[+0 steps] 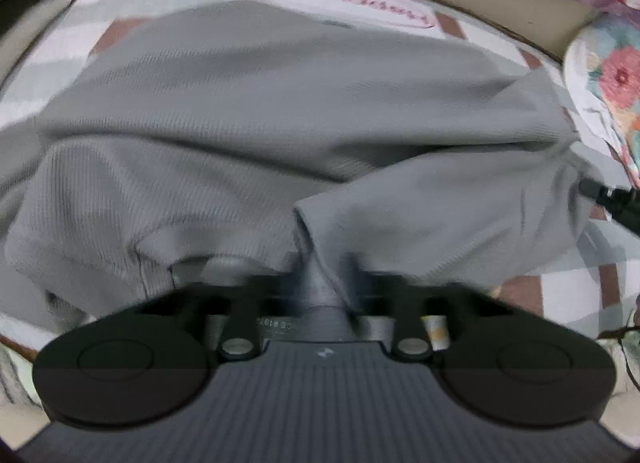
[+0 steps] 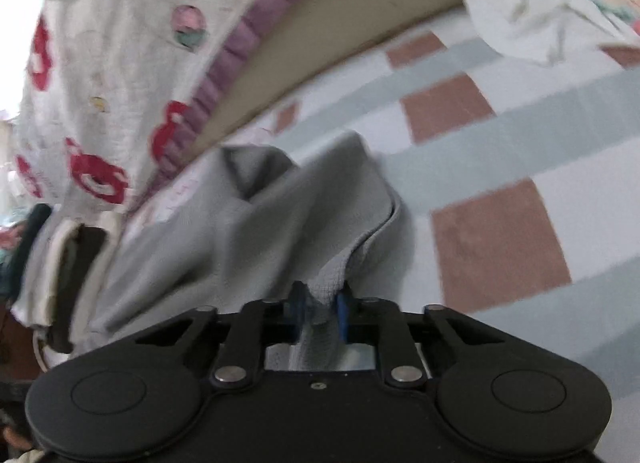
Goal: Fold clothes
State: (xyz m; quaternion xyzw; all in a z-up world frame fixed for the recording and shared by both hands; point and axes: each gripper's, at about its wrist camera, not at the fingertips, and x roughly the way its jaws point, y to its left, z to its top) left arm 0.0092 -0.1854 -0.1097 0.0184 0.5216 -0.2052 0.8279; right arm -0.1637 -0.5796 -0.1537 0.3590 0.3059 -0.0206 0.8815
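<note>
A grey ribbed garment (image 1: 248, 111) lies spread over a checked bed sheet (image 1: 80, 19) and fills most of the left wrist view. My left gripper (image 1: 320, 283) is shut on a bunched edge of it, and the cloth drapes over the fingers and hides them. At the right edge of that view the tip of the other gripper (image 1: 612, 199) touches the garment's side. In the right wrist view my right gripper (image 2: 320, 303) is shut on a fold of the grey garment (image 2: 256, 223), pinched between blue pads (image 2: 342, 309). The cloth rises from the sheet into the jaws.
The checked sheet (image 2: 500, 151) has brown, white and pale grey squares. A quilt with red prints and a purple border (image 2: 120, 63) hangs behind, above a tan bed edge (image 2: 340, 31). A floral pillow (image 1: 608, 79) lies at the right. Dark and cream items (image 2: 76, 275) sit at the left.
</note>
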